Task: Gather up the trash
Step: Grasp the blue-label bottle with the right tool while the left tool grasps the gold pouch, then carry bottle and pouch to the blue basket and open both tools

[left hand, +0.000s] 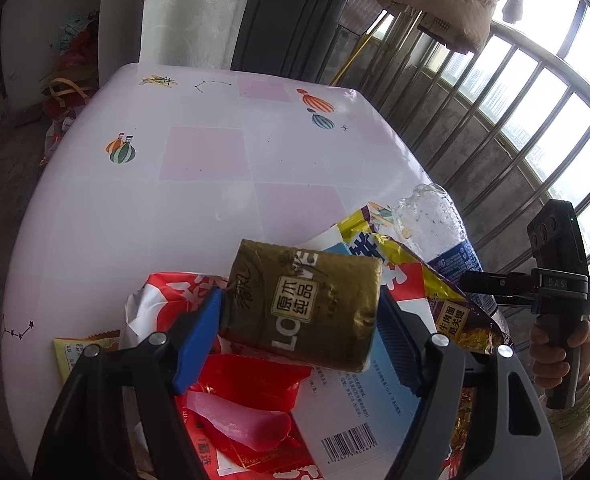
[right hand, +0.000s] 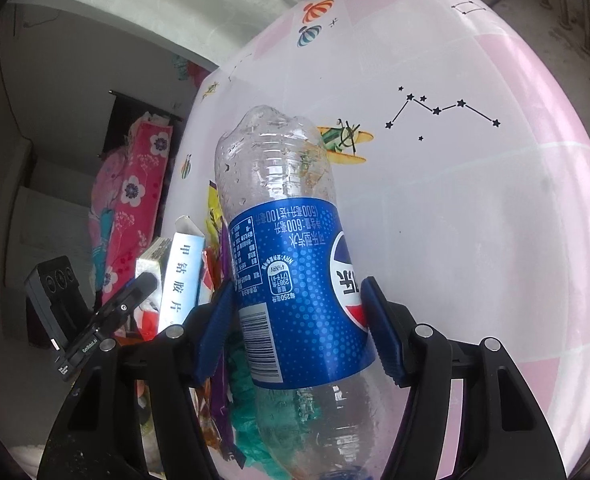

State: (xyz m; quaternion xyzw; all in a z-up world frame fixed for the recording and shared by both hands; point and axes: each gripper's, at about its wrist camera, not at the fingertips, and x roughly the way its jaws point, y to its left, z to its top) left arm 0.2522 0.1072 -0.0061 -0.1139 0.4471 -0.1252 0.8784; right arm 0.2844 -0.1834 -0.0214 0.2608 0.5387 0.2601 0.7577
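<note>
Right wrist view: the clear plastic bottle with a blue label (right hand: 295,280) lies lengthwise between the right fingers (right hand: 295,328) — gripped at its label, above the pink-checked worktop (right hand: 475,220).

Daylight poured through the barred window (left hand: 535,92), overexposing its panes to white. Glare sheened the pale tablecloth (right hand: 475,240). Both fisheye views bent strongly, darkening at the corners.

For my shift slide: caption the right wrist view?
Right claw clamps a clear soda bottle above the table.
</note>
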